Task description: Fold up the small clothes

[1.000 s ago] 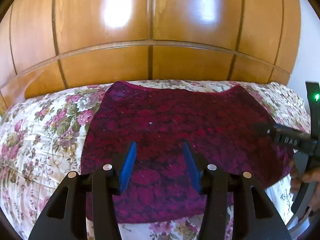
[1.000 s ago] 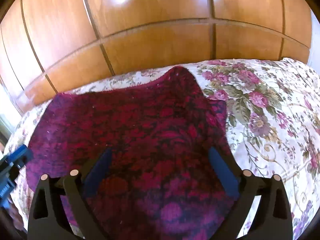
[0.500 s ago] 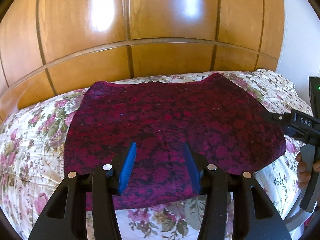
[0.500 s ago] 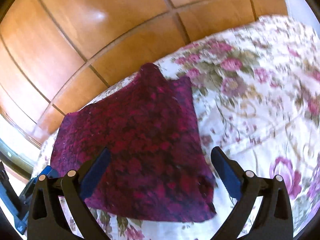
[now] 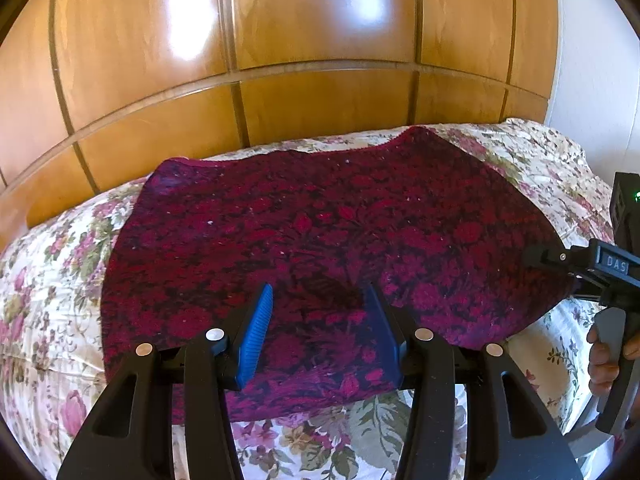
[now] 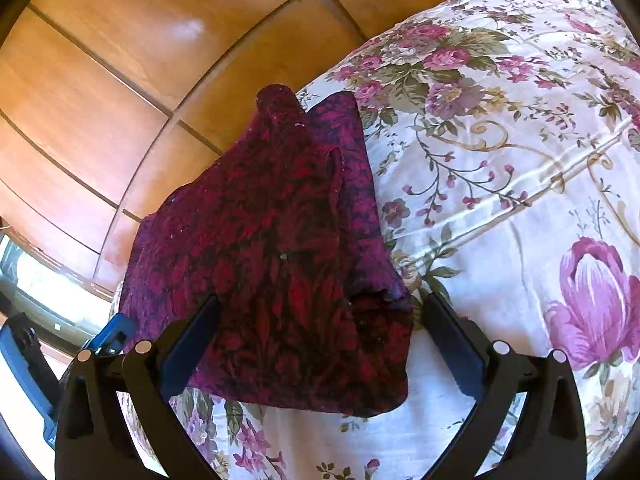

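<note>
**Crimson garment flat on the bed**

Crimson-and-black floral knit garment point(image 5: 320, 248) lies spread on our floral cream bedspread point(image 6: 500, 184), below the glossy wooden headboard point(image 5: 312, 40). Over the garment's near hem our left gripper point(image 5: 316, 320) and right gripper point(image 6: 320, 344) both hover with fingers spread, grasping nothing.
</note>
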Tool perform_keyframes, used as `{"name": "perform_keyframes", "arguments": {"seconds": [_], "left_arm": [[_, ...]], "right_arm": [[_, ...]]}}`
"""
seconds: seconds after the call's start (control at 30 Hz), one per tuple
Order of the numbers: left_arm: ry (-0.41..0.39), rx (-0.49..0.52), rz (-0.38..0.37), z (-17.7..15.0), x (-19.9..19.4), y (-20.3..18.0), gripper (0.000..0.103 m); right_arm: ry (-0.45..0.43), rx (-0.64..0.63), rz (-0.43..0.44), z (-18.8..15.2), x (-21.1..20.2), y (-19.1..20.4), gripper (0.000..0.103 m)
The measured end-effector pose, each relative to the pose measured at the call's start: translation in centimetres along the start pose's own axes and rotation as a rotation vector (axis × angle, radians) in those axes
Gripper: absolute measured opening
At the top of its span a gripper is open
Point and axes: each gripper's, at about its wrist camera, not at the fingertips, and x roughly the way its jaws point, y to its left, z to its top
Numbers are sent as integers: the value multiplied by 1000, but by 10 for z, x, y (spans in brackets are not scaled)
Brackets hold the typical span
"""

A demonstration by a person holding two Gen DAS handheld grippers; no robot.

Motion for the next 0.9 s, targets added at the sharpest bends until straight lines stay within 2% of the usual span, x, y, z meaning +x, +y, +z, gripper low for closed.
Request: {"name": "perform_keyframes", "arguments": {"seconds": [0.13,0.23,0.33,0.37,0.43,0.47,0.5,0.6,0.77,0.87,0.9], "left_arm": [[18,1,2,-2,9,-3,48],[23,0,1,-2,13,-3,48],[28,1,-1,-2,15,-3,48],[29,-2,-4,-2,16,-3,48],[33,-14,-14,-3,17,-1,48],[34,-23,-22,-3,18,0,50],[37,-38,-37,-3,19,3,51],[75,-131,-130,-4,27,22,51],[93,-327,-326,-2,27,63,51],[74,-430,-404,-3,20,92,51],[63,-456,-408,-4,17,102,51]], "right_arm": [[16,-7,39,-1,1,0,101],[27,-23,47,-3,4,3,97],[34,-28,30,-5,7,5,80],[43,-23,39,-4,8,5,69],[68,-24,65,-5,8,7,57],[77,-20,79,-4,9,8,48],[88,-4,115,-2,8,11,39],[74,-22,170,5,-1,29,33],[30,-126,250,16,-19,87,31],[11,-190,279,19,-22,124,30],[8,-209,292,19,-21,138,30]]}}
